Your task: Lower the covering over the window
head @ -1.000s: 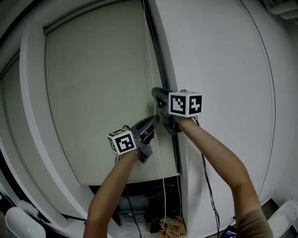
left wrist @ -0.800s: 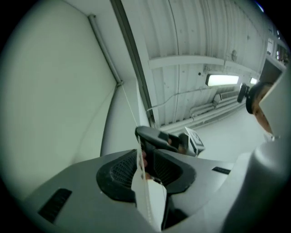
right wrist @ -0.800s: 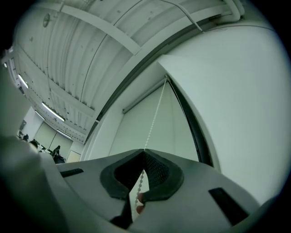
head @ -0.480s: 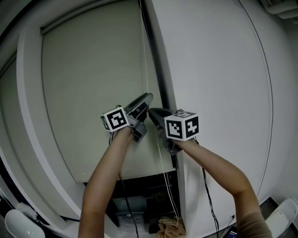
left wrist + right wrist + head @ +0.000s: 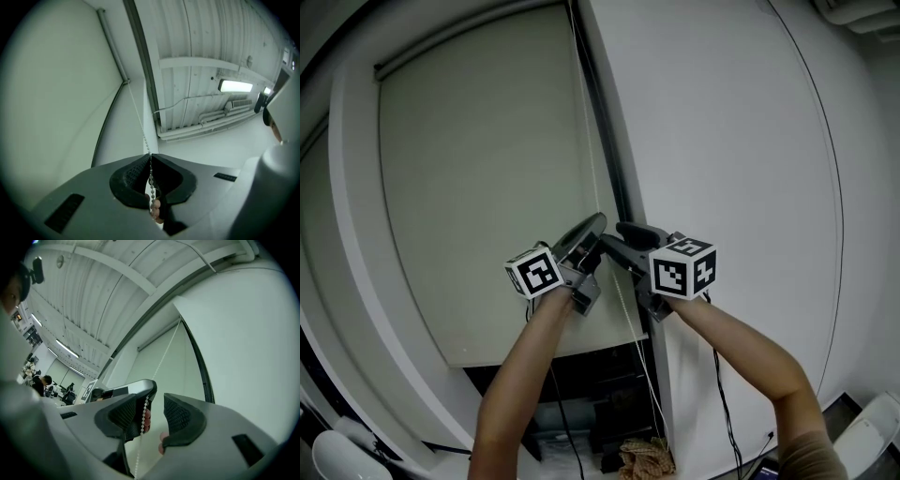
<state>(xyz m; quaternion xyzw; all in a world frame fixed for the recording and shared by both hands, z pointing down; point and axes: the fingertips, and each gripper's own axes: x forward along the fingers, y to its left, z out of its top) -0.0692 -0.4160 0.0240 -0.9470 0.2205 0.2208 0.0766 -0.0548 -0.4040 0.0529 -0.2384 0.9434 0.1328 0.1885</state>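
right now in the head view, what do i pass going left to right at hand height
window frame → blind → left gripper → right gripper, whose jaws have just been opening with the chain loose between them → white wall

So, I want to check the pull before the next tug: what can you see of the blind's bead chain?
The bead chain is a thin string of small white beads, plastic by the look. It runs straight down the right edge of the roller blind. The left gripper has just closed on it, pads pinching it. It also passes between the jaws of the right gripper, which have just opened, close beside one pad. Below the grippers it hangs past the blind's bottom edge.
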